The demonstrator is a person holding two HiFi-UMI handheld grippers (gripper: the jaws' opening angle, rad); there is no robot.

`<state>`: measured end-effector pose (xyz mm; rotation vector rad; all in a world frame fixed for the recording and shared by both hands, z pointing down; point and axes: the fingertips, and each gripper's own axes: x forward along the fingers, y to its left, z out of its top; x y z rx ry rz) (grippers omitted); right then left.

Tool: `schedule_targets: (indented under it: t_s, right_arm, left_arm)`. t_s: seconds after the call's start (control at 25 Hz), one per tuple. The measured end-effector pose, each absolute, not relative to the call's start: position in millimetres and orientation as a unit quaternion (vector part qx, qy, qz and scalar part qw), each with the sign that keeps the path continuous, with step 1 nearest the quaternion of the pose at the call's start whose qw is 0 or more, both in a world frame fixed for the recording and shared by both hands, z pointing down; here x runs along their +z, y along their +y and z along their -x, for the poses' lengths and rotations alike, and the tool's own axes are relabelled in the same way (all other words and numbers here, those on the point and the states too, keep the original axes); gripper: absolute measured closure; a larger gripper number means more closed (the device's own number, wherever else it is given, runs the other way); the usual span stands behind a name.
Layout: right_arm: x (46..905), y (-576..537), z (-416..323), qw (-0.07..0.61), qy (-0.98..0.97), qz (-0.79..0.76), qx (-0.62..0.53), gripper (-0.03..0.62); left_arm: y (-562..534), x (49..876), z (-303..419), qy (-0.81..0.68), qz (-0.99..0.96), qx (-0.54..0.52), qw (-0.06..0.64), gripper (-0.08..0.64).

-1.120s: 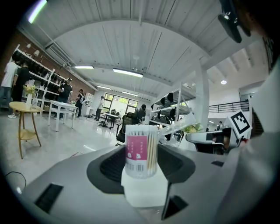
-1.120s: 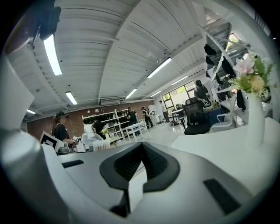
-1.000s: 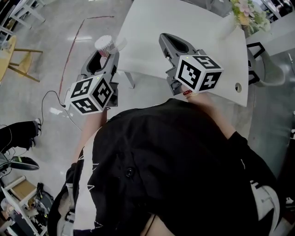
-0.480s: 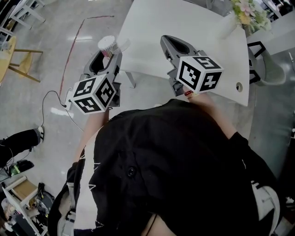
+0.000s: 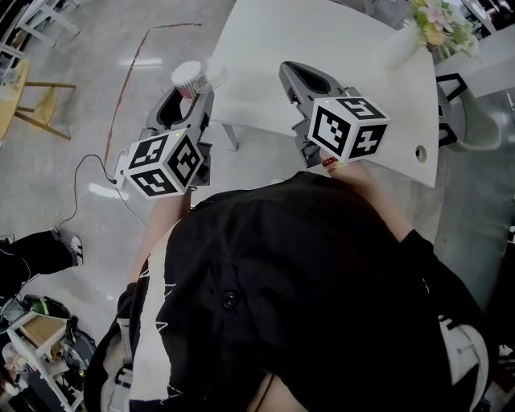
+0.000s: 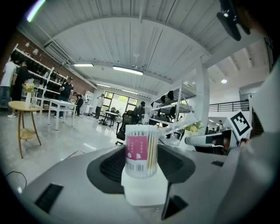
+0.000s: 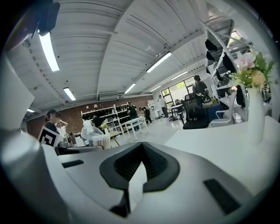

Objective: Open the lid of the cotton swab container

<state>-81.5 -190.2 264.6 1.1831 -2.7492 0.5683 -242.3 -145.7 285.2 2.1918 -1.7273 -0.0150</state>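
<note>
The cotton swab container point(image 6: 141, 150) is a clear tub with a pink label, and it stands upright. My left gripper point(image 6: 142, 177) is shut on its lower part. The swab tips show at the top. Its clear lid point(image 6: 176, 127) hangs open, tilted off to the right. In the head view the container point(image 5: 187, 78) and the left gripper point(image 5: 190, 93) are held over the floor, just left of the white table point(image 5: 338, 36). My right gripper point(image 5: 301, 77) hovers over the table's near edge, shut and empty. The right gripper view shows its jaws point(image 7: 141, 148) closed together, with the container point(image 7: 102, 141) off to the left.
A white vase of flowers point(image 5: 433, 22) stands at the table's far right corner; the same vase point(image 7: 254, 117) is at the right of the right gripper view. A wooden stool point(image 5: 32, 96) and a cable point(image 5: 88, 173) are on the floor at left. People and shelving stand farther off.
Both grippers and the container keep their places. At the left edge a bystander's leg and shoe have shifted down and out toward the frame's edge.
</note>
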Motion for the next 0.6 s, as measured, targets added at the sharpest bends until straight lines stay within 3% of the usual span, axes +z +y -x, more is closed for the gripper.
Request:
schedule_targets:
  t_s: [0.6]
  right_arm:
    - [272.1,-195.2,86.7,0.057,-0.901,-0.386,0.189,0.589]
  left_arm:
    - [-150.0,291.1,245.5,-0.611,-0.771,-0.003,0.180,0.322]
